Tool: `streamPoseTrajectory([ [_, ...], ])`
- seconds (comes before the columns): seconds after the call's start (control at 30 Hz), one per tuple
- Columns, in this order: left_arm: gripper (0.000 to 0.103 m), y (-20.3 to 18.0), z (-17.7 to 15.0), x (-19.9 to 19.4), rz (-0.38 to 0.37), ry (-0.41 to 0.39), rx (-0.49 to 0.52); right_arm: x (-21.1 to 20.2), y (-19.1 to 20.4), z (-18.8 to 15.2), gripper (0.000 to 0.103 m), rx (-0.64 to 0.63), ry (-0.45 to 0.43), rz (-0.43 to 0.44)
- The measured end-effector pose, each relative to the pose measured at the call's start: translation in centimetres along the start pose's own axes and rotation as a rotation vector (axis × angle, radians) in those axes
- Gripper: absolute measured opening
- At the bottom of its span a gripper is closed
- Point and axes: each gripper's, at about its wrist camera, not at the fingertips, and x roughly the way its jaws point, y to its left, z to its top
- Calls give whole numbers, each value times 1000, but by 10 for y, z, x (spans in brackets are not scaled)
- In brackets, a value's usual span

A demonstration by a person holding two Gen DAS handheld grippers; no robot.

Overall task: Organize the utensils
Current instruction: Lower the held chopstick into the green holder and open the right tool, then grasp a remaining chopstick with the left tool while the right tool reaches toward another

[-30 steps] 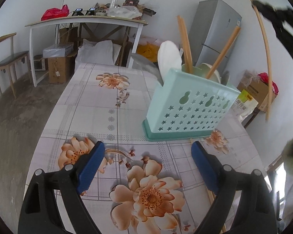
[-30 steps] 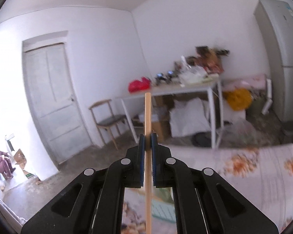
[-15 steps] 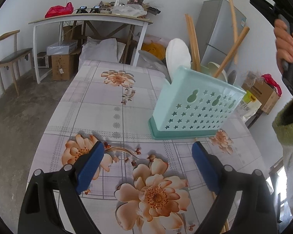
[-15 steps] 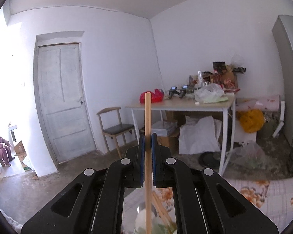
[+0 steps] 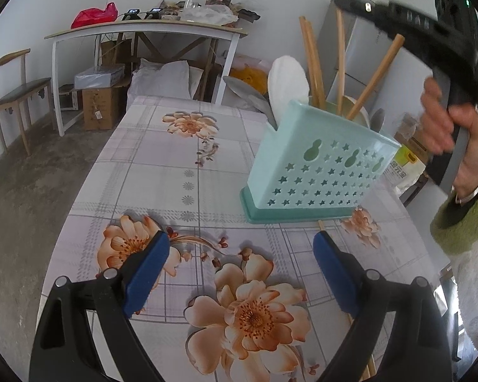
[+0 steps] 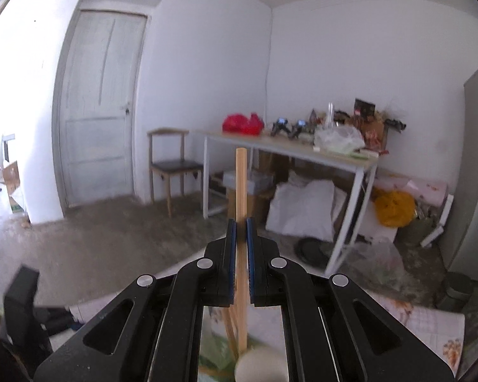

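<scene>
a pale mint plastic utensil holder [image 5: 318, 165], its wall cut with small stars and gourd-shaped holes, stands upright on a darker green base on the flowered tablecloth. inside it stand two wooden chopsticks [image 5: 312, 60] side by side, another leaning wooden stick [image 5: 376, 73], a white flat spoon [image 5: 286, 86] and metal spoons at both ends. one more wooden chopstick [image 5: 339, 44] stands nearly upright, its lower end down inside the holder. another chopstick [image 5: 320, 224] lies on the cloth, partly under the holder's base.

Your left wrist camera looks down over the floral table [image 5: 181, 165], near the holder [image 5: 318, 172]; your right looks level across the room. Both share the white desk [image 5: 143, 30].
</scene>
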Motion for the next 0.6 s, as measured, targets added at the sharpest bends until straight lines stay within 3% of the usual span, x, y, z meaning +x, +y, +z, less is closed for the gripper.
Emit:
streamPoseTrajectory([
  [0.07, 90, -1, 0, 0, 1, 0, 5, -5, -4, -10, 7, 22, 27, -13],
  [0.17, 91, -4, -1, -1, 2, 3, 13, -20, -14, -19, 33, 86, 37, -22],
  [0.23, 91, -6, -2, 0, 4, 6, 21, -36, -22, -24, 40, 147, 22, -41],
  [0.43, 93, -16, -6, 1, 4, 22, 56, -101, -44, -47, 43, 380, -15, -93],
  [0.6, 93, -37, -17, 10, -44, 96, 104, -127, -28, -97, 43, 500, 104, -152],
])
